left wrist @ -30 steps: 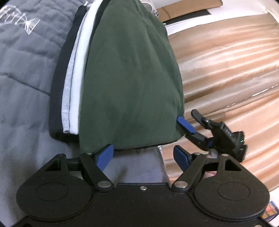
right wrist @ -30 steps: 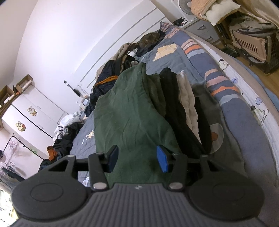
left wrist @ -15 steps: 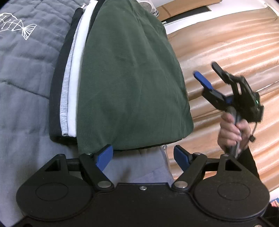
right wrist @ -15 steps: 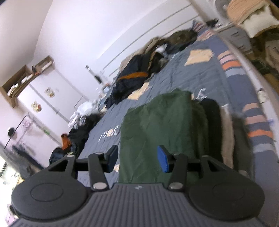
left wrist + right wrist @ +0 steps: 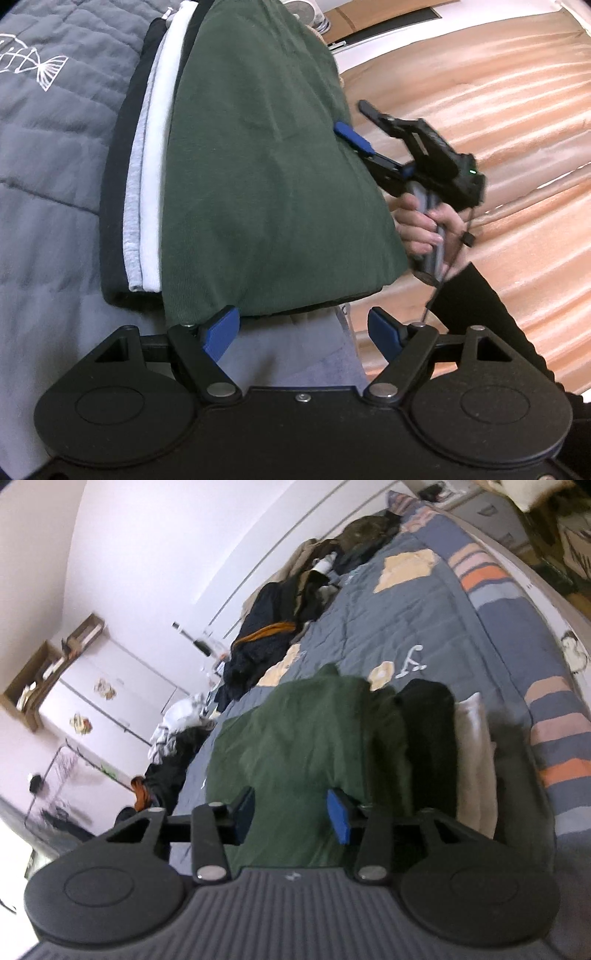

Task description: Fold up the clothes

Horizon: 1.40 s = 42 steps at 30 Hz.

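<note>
On the left lies the grey quilted bed cover [image 5: 44,155], stitched with one white fish-skeleton figure. Right of it sits one stack of folded clothes: a black layer [image 5: 122,192] at the outside, then a pale grey one [image 5: 133,206], a white one [image 5: 157,173], and on top the green garment [image 5: 266,166], the widest of the four.

The left gripper [image 5: 303,332] hangs at the near edge of the stack with its two blue pads well apart; its left pad touches or nearly touches the green hem, and nothing is clamped.

Further right, the right gripper [image 5: 364,127] is held by one hand [image 5: 424,225] in a black sleeve [image 5: 484,306], beside the green garment's right edge, in front of the peach curtain [image 5: 498,110]. In its own view the right gripper [image 5: 291,814] is closing, its two pads either side of green cloth [image 5: 306,746] but not yet pressing on it.

Far across the bed lie two loose heaps of dark clothing [image 5: 273,627].
</note>
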Each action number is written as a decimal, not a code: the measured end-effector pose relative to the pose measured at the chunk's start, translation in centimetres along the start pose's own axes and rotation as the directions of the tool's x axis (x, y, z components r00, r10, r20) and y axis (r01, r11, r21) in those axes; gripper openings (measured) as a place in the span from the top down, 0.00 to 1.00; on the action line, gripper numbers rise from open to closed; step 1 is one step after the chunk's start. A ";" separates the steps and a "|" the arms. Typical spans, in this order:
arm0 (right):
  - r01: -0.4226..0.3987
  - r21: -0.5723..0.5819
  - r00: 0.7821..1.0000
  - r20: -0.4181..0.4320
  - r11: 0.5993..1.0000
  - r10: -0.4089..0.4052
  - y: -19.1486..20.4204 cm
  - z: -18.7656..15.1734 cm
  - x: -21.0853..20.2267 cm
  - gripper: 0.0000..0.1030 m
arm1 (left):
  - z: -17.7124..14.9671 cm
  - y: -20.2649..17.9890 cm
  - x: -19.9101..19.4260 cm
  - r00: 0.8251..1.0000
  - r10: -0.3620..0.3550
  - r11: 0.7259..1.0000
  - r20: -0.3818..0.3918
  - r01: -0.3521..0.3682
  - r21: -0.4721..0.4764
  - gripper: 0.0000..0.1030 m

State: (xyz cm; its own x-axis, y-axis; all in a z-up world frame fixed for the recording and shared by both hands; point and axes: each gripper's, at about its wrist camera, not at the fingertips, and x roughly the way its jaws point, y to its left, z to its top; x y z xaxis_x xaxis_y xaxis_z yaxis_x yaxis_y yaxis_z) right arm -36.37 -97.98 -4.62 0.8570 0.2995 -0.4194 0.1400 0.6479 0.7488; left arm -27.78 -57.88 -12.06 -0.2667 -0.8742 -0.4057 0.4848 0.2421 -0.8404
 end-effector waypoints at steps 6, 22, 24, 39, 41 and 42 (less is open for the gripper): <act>-0.027 0.066 1.000 0.006 0.997 0.027 -1.0 1.6 0.7 0.72 | -0.5 -0.1 -0.6 1.000 0.015 1.000 -0.009 -0.015 0.015 0.26; -0.047 0.046 0.999 -0.025 0.998 0.048 -0.2 4.8 4.8 0.51 | -2.5 -0.4 -1.3 1.000 0.011 1.000 -0.002 -0.011 0.019 0.26; -0.026 0.076 0.999 0.022 0.997 0.025 -1.3 5.3 4.7 0.52 | -3.3 -1.2 -2.3 1.000 0.014 1.000 -0.005 -0.014 0.020 0.26; -0.003 0.025 0.997 0.077 1.000 0.001 0.5 3.0 -4.7 0.48 | -4.1 -3.1 -3.4 0.999 0.040 0.999 0.003 -0.040 0.023 0.26; -0.002 -0.017 0.997 0.072 1.000 0.004 1.9 1.6 -6.3 0.48 | -4.2 -3.5 -3.4 0.999 0.048 0.998 0.009 -0.048 0.027 0.25; 0.005 -0.039 0.998 0.067 0.999 -0.002 2.5 0.7 -7.0 0.48 | -4.3 -3.8 -3.5 0.999 0.052 0.998 0.015 -0.053 0.033 0.25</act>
State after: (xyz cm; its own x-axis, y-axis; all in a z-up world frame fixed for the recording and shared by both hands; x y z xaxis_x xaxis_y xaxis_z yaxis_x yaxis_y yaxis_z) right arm -41.70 -98.95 0.60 0.8879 0.2504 -0.3860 0.1248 0.6764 0.7259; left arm -32.29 -53.97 -9.00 -0.2288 -0.8665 -0.4436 0.5251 0.2739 -0.8058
